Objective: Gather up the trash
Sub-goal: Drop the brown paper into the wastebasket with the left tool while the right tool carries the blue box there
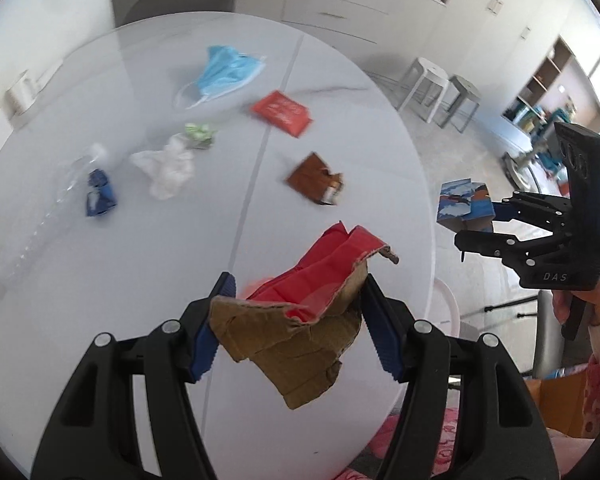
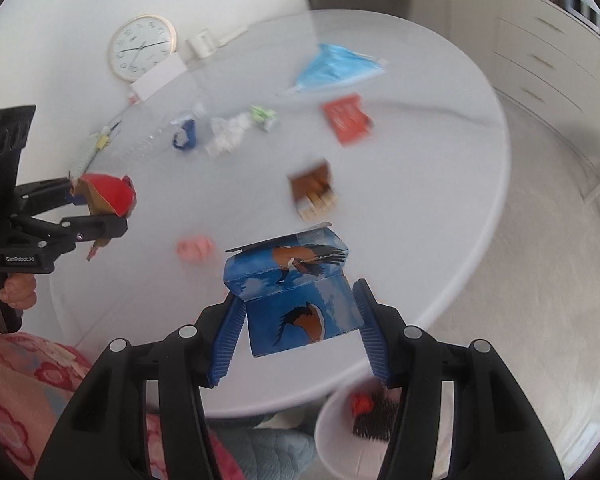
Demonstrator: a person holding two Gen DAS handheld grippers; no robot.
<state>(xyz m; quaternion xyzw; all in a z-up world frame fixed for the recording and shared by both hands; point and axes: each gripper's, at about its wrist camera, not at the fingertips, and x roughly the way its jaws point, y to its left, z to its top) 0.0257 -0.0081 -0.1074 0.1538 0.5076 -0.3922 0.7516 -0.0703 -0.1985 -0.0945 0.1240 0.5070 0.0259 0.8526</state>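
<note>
My left gripper (image 1: 299,284) is shut on a torn piece of red and brown cardboard (image 1: 312,320), held above the near part of the round white table (image 1: 132,264). The right wrist view shows the same left gripper (image 2: 100,210) and cardboard (image 2: 110,196) at the left. My right gripper (image 2: 299,294) is shut on a blue carton with bird pictures (image 2: 300,312), lifted near the table's front edge. That right gripper (image 1: 480,226) and carton (image 1: 466,206) hang beyond the table's right edge in the left wrist view.
On the table lie a blue face mask (image 1: 224,74), a red packet (image 1: 282,114), a brown box (image 1: 316,180), a white tissue (image 1: 166,168), a green wrapper (image 1: 199,134), a clear bottle (image 1: 80,184) and a pink scrap (image 2: 194,250). A white bin (image 2: 332,432) stands below the front edge.
</note>
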